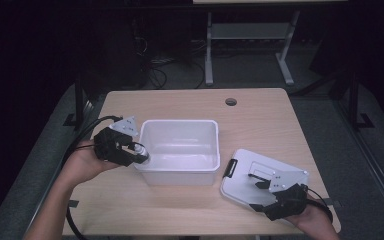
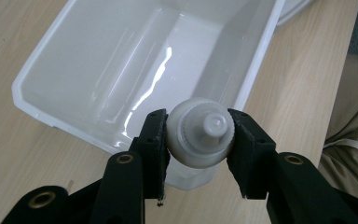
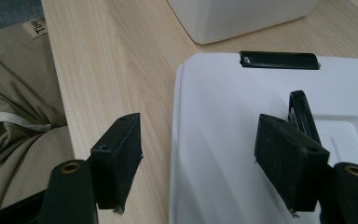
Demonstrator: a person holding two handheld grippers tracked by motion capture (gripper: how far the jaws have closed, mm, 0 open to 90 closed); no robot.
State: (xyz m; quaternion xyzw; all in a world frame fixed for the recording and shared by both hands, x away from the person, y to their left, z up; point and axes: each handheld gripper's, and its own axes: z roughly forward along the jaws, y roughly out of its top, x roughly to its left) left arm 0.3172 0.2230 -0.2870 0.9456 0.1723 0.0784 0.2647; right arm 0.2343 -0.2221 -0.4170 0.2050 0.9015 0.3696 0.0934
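My left gripper (image 1: 141,153) (image 2: 199,140) is shut on a small white bottle (image 2: 200,135) (image 1: 142,152) with a ribbed screw cap, held at the near left corner of the white bin (image 1: 180,147) (image 2: 121,70). The bin is open and has nothing inside. Its white lid (image 1: 260,177) (image 3: 242,140) with black latches lies flat on the table to the right of it. My right gripper (image 1: 261,192) (image 3: 198,163) stands open over the lid's near edge, one jaw over the lid and the other over bare wood.
The light wooden table (image 1: 260,120) has a round cable hole (image 1: 231,102) at the back. A black latch (image 3: 279,59) sits at the lid's far edge, a black handle (image 3: 300,114) nearer the middle. Beige trousers (image 3: 14,93) lie past the table's front edge.
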